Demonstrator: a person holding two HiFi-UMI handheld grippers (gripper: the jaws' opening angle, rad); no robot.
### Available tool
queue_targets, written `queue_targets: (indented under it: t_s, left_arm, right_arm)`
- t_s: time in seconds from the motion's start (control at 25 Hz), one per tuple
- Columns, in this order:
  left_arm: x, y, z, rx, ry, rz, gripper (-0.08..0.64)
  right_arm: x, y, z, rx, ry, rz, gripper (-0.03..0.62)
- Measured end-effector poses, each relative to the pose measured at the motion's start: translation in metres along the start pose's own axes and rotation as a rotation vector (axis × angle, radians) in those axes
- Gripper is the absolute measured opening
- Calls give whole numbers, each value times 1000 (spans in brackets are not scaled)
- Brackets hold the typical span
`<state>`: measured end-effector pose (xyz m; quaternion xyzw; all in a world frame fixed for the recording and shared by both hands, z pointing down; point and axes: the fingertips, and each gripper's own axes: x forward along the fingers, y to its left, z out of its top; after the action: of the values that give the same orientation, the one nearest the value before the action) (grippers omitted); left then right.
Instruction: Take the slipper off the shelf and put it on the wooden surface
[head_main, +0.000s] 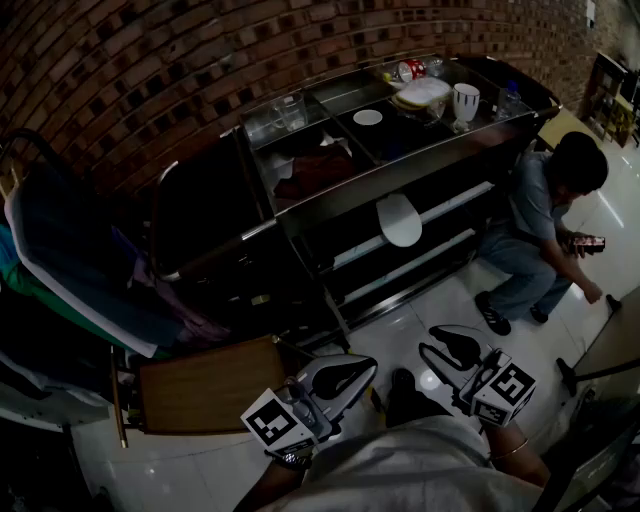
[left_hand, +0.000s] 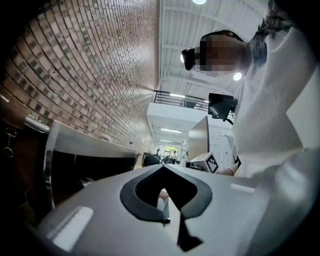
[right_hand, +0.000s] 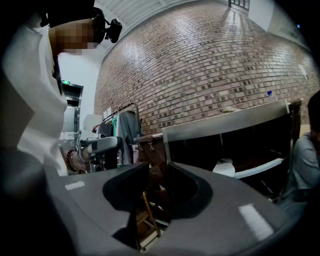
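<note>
A white slipper (head_main: 399, 219) lies on a middle shelf of the dark metal shelf unit (head_main: 420, 165); in the right gripper view the slipper (right_hand: 226, 167) shows on the shelf to the right of the jaws. The wooden surface (head_main: 205, 385), a small brown tabletop, stands low at the left on the floor. My left gripper (head_main: 370, 366) hovers just right of the wood, its jaws touching at the tips with nothing in them (left_hand: 163, 167). My right gripper (head_main: 427, 338) hangs over the tiled floor, short of the shelf, jaws slightly apart and empty (right_hand: 157, 167).
A person (head_main: 540, 215) sits on the floor at the shelf's right end. The unit's top holds a cup (head_main: 466, 100), a plate (head_main: 367, 117) and other containers. Hanging clothes (head_main: 70, 250) crowd the left. A brick wall (head_main: 150, 60) runs behind.
</note>
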<state>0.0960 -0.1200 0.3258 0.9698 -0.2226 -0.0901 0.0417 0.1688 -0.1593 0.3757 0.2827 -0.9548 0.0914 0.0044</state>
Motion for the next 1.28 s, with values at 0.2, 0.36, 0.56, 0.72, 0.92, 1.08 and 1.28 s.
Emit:
queue_targets:
  t_s: [0.2,0.36,0.56,0.72,0.92,1.08,1.28]
  left_arm:
    - [69,33,-17,-18,40,37,-3]
    - [99,56,-23,-11,29,66,-3]
    - [104,105,-62,-13,131,115,-3]
    - [110,137,-58,-29,95,125,-3]
    - [125,162,-69,-21,108,60,-5]
    - [135,174,-74,-48,131,-14,-6]
    - [141,177,-80,-71,158,-97,-5]
  right_arm:
    - [-13,-105,-26,59,114,-31,121]
    - [3,-162,-40,111,123,-53,123]
    - [33,-216,-65,243,129,-110,136]
    - [50,-248,-66,268,134,-167,142]
    - [74,-291,-88,316,177,-214,150]
    - [96,-321,-119,399,230,-251,170]
    - [127,-347,-144,567,208,-280,185]
